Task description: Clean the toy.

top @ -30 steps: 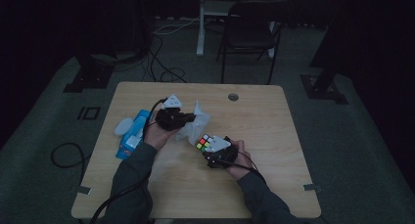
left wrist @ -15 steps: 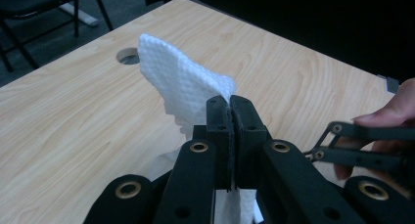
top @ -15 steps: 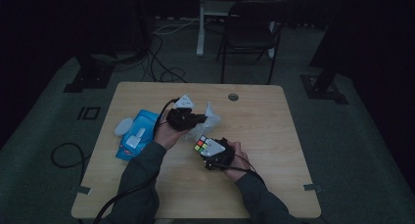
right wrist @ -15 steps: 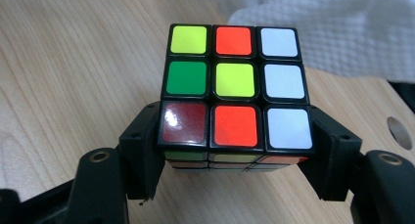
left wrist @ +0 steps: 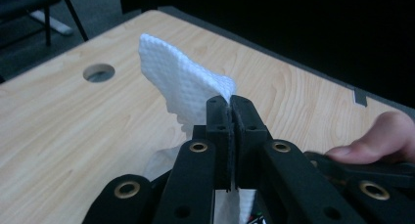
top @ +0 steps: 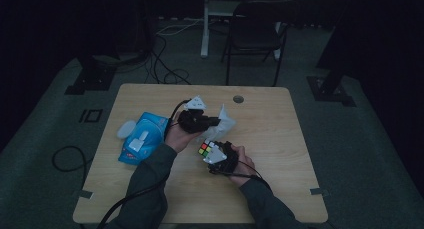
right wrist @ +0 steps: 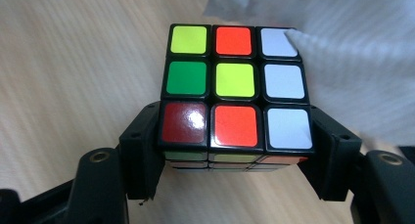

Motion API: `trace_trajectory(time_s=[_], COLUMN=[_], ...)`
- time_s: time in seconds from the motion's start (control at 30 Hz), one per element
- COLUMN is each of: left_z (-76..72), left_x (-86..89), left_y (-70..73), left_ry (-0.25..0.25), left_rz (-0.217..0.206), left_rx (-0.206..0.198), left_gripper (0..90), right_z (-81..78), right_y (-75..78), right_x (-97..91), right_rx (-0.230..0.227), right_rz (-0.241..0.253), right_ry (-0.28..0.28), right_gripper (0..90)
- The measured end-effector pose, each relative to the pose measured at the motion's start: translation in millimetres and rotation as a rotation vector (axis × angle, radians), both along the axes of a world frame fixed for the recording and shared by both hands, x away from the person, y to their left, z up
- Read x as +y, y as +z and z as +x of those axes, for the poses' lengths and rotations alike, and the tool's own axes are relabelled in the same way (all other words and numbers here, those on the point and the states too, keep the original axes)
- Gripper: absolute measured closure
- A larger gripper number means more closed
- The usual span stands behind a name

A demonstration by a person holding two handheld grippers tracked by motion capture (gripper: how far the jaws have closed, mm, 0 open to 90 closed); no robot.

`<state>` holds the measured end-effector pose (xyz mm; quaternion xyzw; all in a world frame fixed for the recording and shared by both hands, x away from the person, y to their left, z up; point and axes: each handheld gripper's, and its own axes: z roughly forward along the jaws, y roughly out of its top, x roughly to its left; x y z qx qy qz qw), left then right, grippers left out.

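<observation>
Rubik's cube [right wrist: 235,94] clamped in right claw [top: 216,154], low over desk [top: 280,139]. White tissue [left wrist: 188,89] pinched in shut left claw [left wrist: 230,104], now swung from pack side to just beside cube; likely poised for wiping.

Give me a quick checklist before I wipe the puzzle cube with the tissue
1. Left gripper pinches the white tissue: ok, jaws shut on it.
2. Right gripper clamps the puzzle cube: ok, a jaw on each side.
3. Top face of the cube exposed: ok, though a tissue corner overlaps one white sticker.
4. Tissue pressed on the cube: cannot tell.
5. Blue tissue pack out of the way: ok, off to the left on the table.
</observation>
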<state>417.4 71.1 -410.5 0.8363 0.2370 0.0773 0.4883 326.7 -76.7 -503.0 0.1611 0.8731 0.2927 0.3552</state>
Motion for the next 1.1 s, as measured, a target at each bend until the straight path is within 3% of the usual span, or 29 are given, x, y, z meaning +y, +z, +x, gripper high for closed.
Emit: trace_trajectory(time_s=[0.07,0.13,0.47,0.53,0.8,1.0,1.1], left_z=[1.4,2.0,6.5,8.1,15.2,19.6,17.3], left_x=[-2.1,-3.2,-14.0,-15.6,-14.8,-13.5,-17.0], left_y=[-6.0,-8.5,-28.6,-32.8,-38.5,-40.8,-39.5], left_ry=[-0.002,-0.003,-0.034,-0.046,-0.039,-0.033,-0.061], left_rz=[0.019,0.026,0.143,0.159,0.219,0.23,0.234], left_rx=[0.015,0.023,0.073,0.093,0.117,0.134,0.138], left_gripper=[88.3,88.3,88.3,88.3,88.3,88.4,88.5], right_z=[-2.4,-3.7,-4.2,-5.1,-8.4,-9.1,-8.4], right_y=[-0.9,-1.1,1.2,3.2,2.4,2.6,1.9], right_x=[0.9,1.8,1.9,1.6,3.1,3.6,4.1], right_rx=[-0.061,-0.083,-0.124,-0.149,-0.173,-0.177,-0.175], right_rz=[-0.047,-0.068,-0.074,-0.063,-0.071,-0.072,-0.082], right_ry=[-0.007,-0.011,-0.016,-0.012,0.0,0.01,0.01], right_gripper=[34.2,34.2,34.2,34.2,34.3,34.2,34.3])
